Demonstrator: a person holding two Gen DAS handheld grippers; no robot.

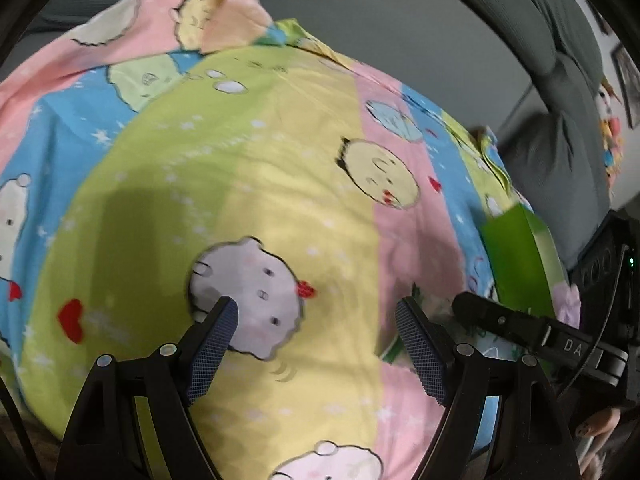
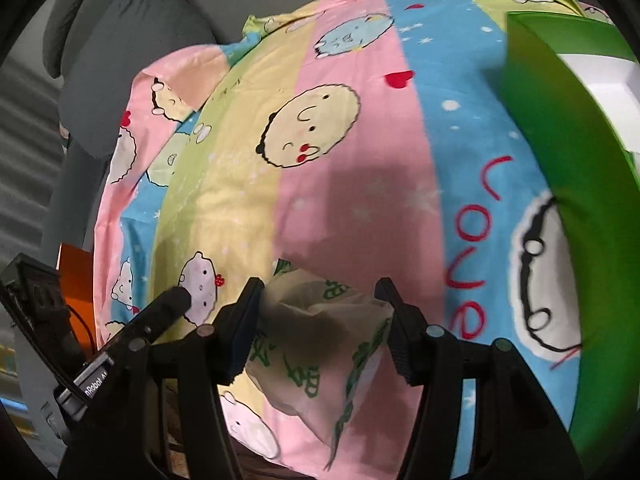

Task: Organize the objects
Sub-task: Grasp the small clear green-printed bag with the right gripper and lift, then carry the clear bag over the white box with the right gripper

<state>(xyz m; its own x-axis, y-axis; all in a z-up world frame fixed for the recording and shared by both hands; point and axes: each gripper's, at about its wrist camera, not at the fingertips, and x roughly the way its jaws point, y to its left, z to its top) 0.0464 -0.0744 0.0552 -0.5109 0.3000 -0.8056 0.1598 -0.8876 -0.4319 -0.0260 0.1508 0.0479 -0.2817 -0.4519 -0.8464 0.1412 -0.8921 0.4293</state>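
In the left wrist view, the left gripper (image 1: 316, 320) is standing at the bottom centre of the frame with its jaws spread apart and nothing between them. Its blue-padded fingers (image 1: 218, 336) are hanging over a bed sheet (image 1: 280, 160) striped in pink, blue, green and yellow and printed with round cartoon faces and red hearts. The sheet is filling most of the frame and bunching into a fold at the upper left. At the right edge, a green box (image 1: 516, 256) is lying on the sheet, and just below it the right gripper (image 1: 468, 308) is reaching in from the lower right. A grey cushion (image 1: 560, 128) is sitting at the upper right, beyond the sheet.

In the right wrist view, the right gripper (image 2: 320, 304) is taking up the bottom centre, its jaws partly closed with a thin plastic bag (image 2: 320, 344) printed with green characters between them; the bag is crumpled and drooping toward the bottom of the frame, and the pads look pressed against its sides. The green box (image 2: 560, 160) is occupying the right side of the frame on the sheet (image 2: 360, 160). The left gripper (image 2: 176, 300) is pointing in from the lower left, and the grey cushion (image 2: 132, 60) is sitting at the upper left.
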